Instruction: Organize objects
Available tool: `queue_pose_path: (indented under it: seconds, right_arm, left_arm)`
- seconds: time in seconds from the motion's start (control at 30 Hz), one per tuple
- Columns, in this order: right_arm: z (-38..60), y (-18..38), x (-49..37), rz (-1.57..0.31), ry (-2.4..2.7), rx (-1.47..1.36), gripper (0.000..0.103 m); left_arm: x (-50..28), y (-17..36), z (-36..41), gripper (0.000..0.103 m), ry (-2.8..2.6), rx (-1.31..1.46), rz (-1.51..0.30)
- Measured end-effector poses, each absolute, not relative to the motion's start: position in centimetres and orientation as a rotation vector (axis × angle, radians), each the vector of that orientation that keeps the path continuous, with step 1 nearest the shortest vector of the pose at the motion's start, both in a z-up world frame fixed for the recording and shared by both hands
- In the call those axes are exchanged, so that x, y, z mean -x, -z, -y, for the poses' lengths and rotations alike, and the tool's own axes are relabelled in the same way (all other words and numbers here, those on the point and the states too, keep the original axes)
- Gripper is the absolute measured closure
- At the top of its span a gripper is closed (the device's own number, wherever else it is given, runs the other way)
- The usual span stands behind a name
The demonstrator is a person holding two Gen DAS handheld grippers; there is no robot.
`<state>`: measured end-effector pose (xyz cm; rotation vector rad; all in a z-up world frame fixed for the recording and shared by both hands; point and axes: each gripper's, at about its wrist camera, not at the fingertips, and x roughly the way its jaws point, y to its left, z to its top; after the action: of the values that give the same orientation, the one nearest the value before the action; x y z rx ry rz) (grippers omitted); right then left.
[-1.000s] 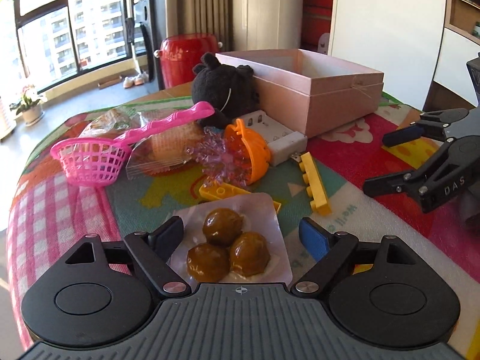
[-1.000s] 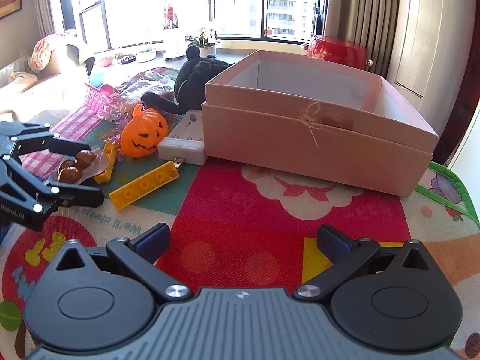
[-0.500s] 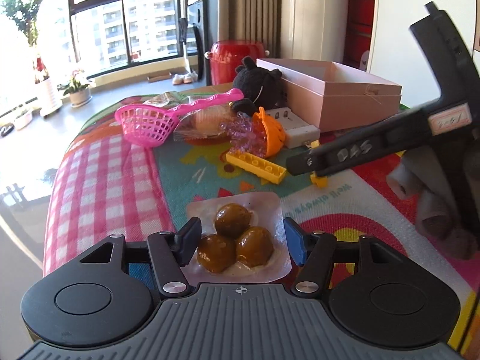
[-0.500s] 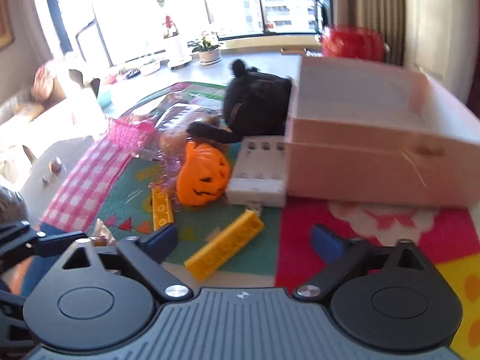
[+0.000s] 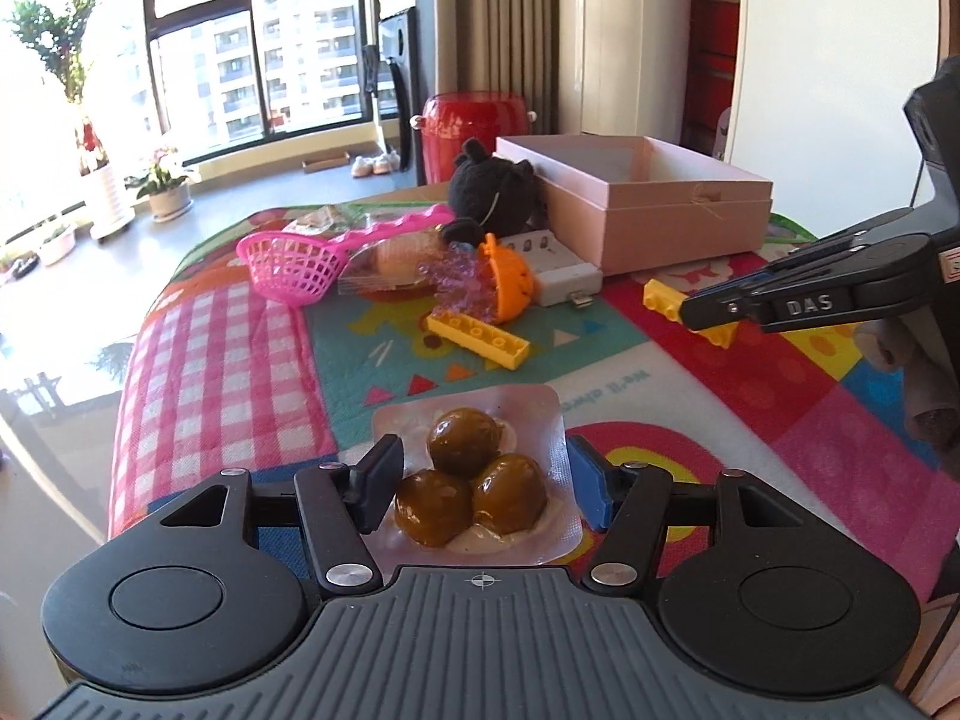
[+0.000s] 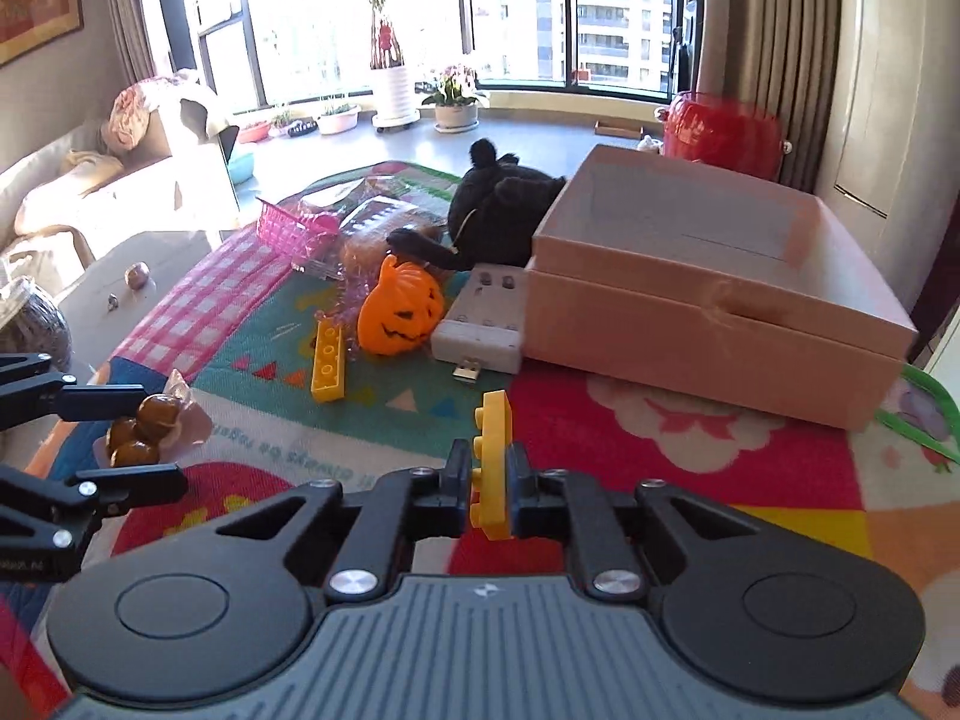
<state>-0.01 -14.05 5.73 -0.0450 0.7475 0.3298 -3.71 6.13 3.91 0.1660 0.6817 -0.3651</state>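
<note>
My left gripper [image 5: 480, 480] is shut on a clear packet of three brown meatballs [image 5: 474, 474] and holds it above the play mat; the packet also shows in the right wrist view [image 6: 144, 429]. My right gripper [image 6: 489, 480] is shut on a yellow toy brick [image 6: 493, 456], held on edge above the mat. The open pink box [image 6: 708, 300] stands at the back right, also seen in the left wrist view [image 5: 654, 204]. A second yellow brick [image 6: 329, 360] lies flat on the mat.
Near the box lie an orange pumpkin [image 6: 399, 315], a white battery case [image 6: 486, 324], a black plush toy [image 6: 492, 210], a pink scoop basket [image 5: 288, 267] and a bagged bun [image 5: 390, 264]. The mat's left edge [image 5: 129, 396] drops off.
My left gripper closed on the meatball packet and lifted it back. My right gripper swung left, closed on a yellow brick and raised it.
</note>
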Motion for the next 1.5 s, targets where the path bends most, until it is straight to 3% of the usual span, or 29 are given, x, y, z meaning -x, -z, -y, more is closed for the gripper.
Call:
queue_pose_path:
  seconds: [0.23, 0.43, 0.57, 0.7, 0.73, 0.8, 0.83, 0.87, 1.03, 1.27, 1.5]
  right_arm:
    - [18.5, -8.6, 3.0, -0.678, -0.318, 0.027, 0.092]
    - [22.5, -10.6, 2.7, -0.622, -0.244, -0.008, 0.092]
    - [24.7, -12.0, 1.4, -0.579, -0.189, -0.076, 0.092]
    - [25.5, -14.4, -2.0, -0.515, -0.165, -0.128, 0.092]
    - [25.4, -14.9, -3.3, -0.495, -0.154, -0.130, 0.089]
    - [25.1, -15.3, -5.8, -0.486, -0.129, -0.116, 0.053]
    - [25.1, -15.3, -6.5, -0.474, -0.108, -0.120, 0.021]
    - [25.1, -15.2, -6.8, -0.447, -0.087, -0.124, 0.011]
    - [25.0, -13.9, -5.9, -0.450, -0.091, -0.125, 0.000]
    - [20.8, -8.2, -3.1, -0.580, -0.156, -0.055, 0.000]
    - [16.2, -3.3, -2.4, -0.655, -0.163, 0.018, 0.000]
  left_arm:
    - [1.6, -7.5, -3.3, 0.039, 0.451, -0.032, -0.657]
    - [-7.0, -13.7, 4.4, 0.037, 0.536, 0.020, -0.509]
    - [-12.9, -14.1, 7.0, 0.040, 0.511, 0.132, -0.476]
    - [-12.8, -13.7, 6.1, 0.040, 0.508, 0.165, -0.449]
    - [-12.4, -13.5, 5.6, 0.039, 0.505, 0.156, -0.451]
    - [-11.1, -12.8, 4.2, 0.039, 0.472, 0.113, -0.457]
    - [-10.3, -12.2, 3.2, 0.039, 0.446, 0.085, -0.461]
    - [-9.4, -11.6, 2.2, 0.039, 0.426, 0.064, -0.464]
    - [-5.5, -7.7, -2.6, 0.040, 0.370, 0.043, -0.537]
    - [-3.1, -2.7, -6.2, 0.040, 0.303, 0.130, -0.712]
    - [-6.1, -1.9, -4.2, 0.040, 0.203, 0.139, -0.721]
